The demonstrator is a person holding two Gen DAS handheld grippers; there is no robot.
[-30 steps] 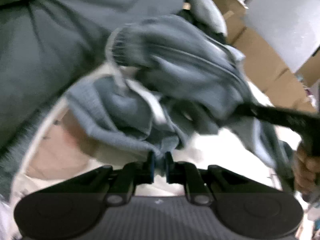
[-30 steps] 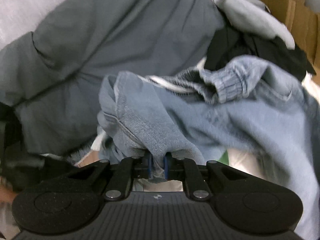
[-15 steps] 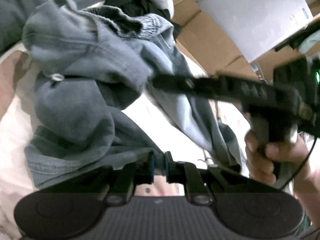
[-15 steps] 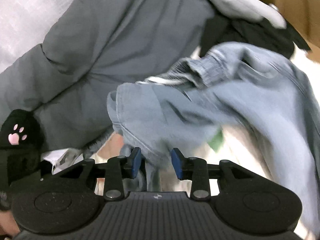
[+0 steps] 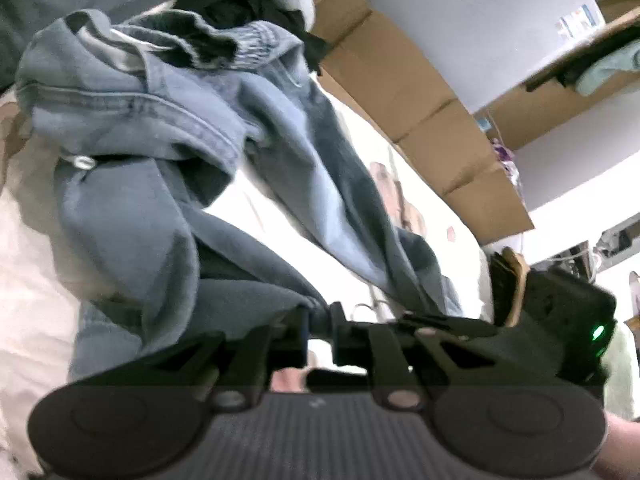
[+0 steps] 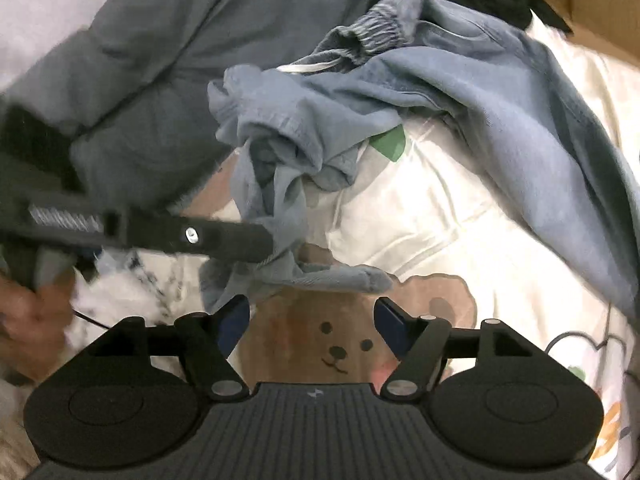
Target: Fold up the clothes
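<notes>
Jeans (image 5: 168, 152) pinched in left claw (image 5: 319, 320), right claw (image 6: 312, 316) opening, empty.

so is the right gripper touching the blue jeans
Apart. The right wrist view shows the right gripper with opening jaws and only bedsheet between them; the blue jeans hem lies just beyond its fingertips.

left gripper (image 5: 319, 317) angled down, jaws pinched tight on a fold of denim jeans (image 5: 168, 168), right gripper (image 6: 313, 317) angled down, jaws opening wide, nothing between its pads, bare hand (image 6: 30, 320) gripping left gripper's handle, blurred
</notes>
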